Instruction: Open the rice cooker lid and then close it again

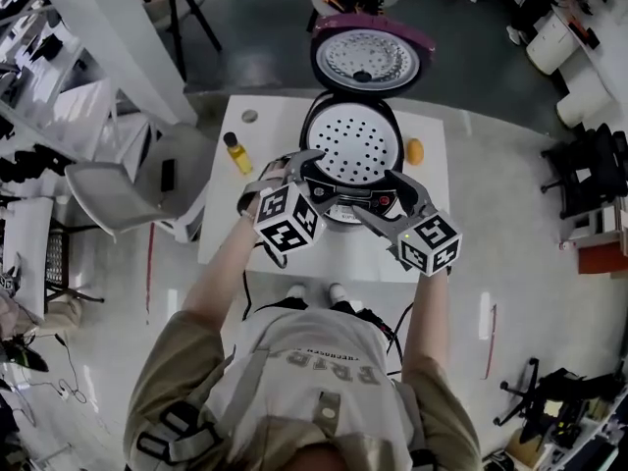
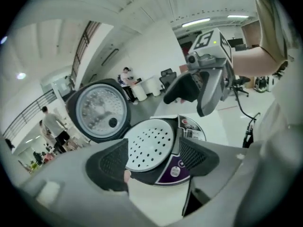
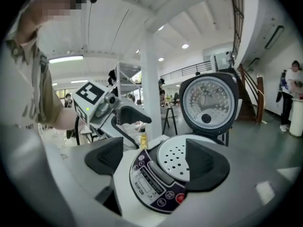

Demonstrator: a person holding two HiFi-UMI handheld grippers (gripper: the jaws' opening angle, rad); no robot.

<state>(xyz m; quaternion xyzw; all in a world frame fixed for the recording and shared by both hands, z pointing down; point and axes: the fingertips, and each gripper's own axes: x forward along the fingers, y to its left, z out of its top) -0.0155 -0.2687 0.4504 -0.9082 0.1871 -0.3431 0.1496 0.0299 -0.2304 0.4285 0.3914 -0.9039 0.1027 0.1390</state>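
Note:
The rice cooker stands on the white table. Its lid is swung fully open at the back, with the silver inner plate showing. A white perforated tray fills the pot, and the dark control panel faces me. My left gripper hovers open over the cooker's front left, and my right gripper is open over its front right. In the left gripper view the jaws frame the tray without touching it. The right gripper view shows its jaws apart above the panel, empty.
A yellow bottle and a small round cap sit on the table left of the cooker. An orange object lies to its right. A grey chair stands left of the table. People stand far off.

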